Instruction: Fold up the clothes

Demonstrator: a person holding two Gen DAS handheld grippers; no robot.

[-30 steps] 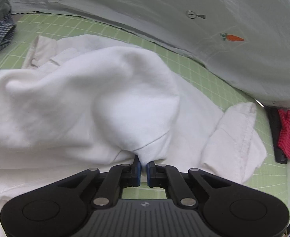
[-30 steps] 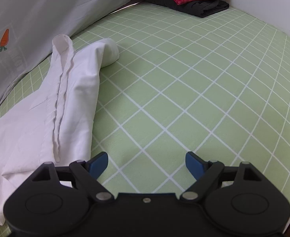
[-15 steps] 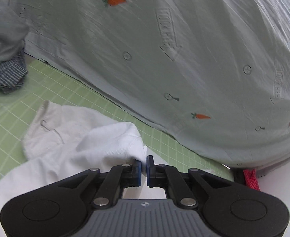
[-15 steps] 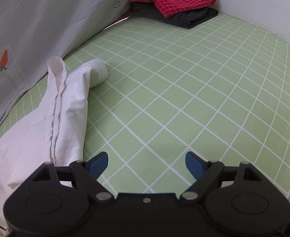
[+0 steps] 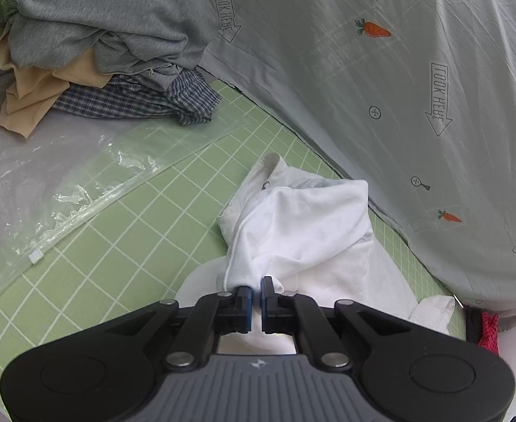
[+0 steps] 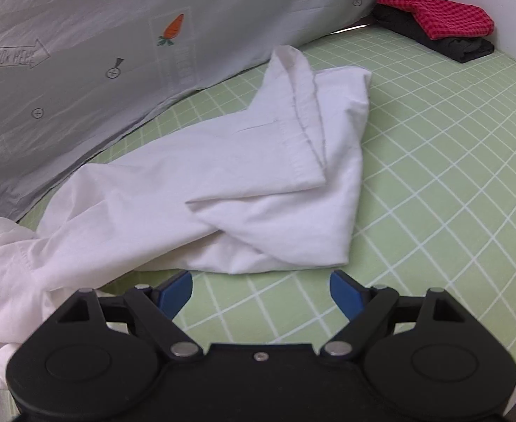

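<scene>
One white shirt [image 5: 314,232] in play, two grippers, and two heaps of other clothes, one heap per camera. My left gripper [image 5: 254,293] has its fingers pinched nearly together on a ribbed white edge of the shirt, the cloth bunching up right at the tips and trailing away toward the grey printed sheet [image 5: 416,88]. Only the left view gives me the heap of three garments at top left, grey [image 5: 110,17] over tan [image 5: 36,84] over blue check [image 5: 145,100], plus a clear plastic bag [image 5: 46,176] lying flat on the green grid mat [image 5: 134,232]. Over on the right view I get what the left barely catches: a red checked cloth [image 6: 440,17] stacked on a dark one [image 6: 454,47] in the far corner. My right gripper [image 6: 261,290] hangs with fingers wide apart, holding nothing, the shirt's folded end [image 6: 258,183] just beyond the tips on the mat.
</scene>
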